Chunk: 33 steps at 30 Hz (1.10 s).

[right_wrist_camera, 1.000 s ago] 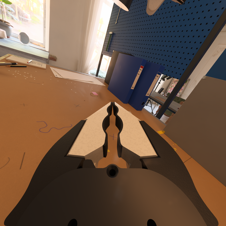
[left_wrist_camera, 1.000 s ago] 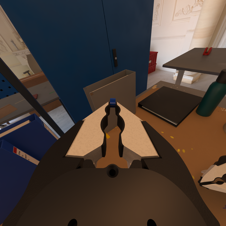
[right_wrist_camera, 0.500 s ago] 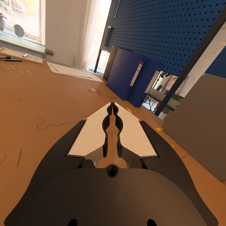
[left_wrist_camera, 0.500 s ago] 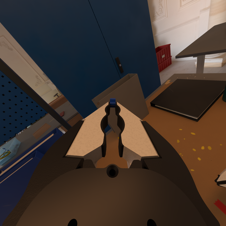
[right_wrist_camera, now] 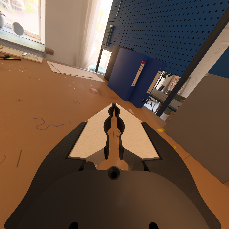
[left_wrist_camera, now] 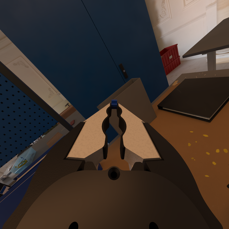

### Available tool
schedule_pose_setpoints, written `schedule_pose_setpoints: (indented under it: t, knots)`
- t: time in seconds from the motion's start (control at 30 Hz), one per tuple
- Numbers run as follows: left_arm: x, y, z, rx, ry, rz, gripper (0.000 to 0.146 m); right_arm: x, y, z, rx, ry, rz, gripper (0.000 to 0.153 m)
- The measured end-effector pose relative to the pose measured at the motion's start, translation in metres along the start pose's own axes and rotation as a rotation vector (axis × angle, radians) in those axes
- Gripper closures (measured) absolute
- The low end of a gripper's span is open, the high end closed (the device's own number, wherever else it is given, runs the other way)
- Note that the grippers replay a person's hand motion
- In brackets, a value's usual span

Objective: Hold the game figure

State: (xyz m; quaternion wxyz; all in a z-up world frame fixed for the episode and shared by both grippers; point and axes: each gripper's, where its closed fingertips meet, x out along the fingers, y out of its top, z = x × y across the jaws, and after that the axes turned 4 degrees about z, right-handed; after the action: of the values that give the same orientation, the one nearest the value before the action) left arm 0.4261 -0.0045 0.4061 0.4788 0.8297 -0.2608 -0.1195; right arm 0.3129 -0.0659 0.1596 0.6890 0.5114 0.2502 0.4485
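Observation:
My left gripper is shut on a small blue game figure, pinched between its fingertips and held up in the air above the brown workbench. Only the figure's top shows past the tips. My right gripper is shut and empty, low over the workbench. The figure does not show in the right wrist view.
A grey open box file stands just beyond the left gripper, also at the right of the right wrist view. A black binder lies to the right. Blue binders stand against a pegboard. Papers lie far left.
The left gripper has tilted and swung left with the figure; the green bottle and the other gripper left its view. The right gripper has edged forward and lower over the bench.

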Motion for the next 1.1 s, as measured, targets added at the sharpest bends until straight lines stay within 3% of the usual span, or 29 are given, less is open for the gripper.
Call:
schedule_pose_setpoints:
  t: [0.37,1.1]
  knots:
    - [-0.002,0.02,0.022,0.137,0.008,0.049,0.139,0.0,-0.003,0.0,-0.003,-0.002,-0.012,0.152]
    - [-0.002,0.033,0.029,0.229,0.044,0.094,0.139,-0.002,-0.004,0.002,-0.004,-0.003,-0.023,0.152]
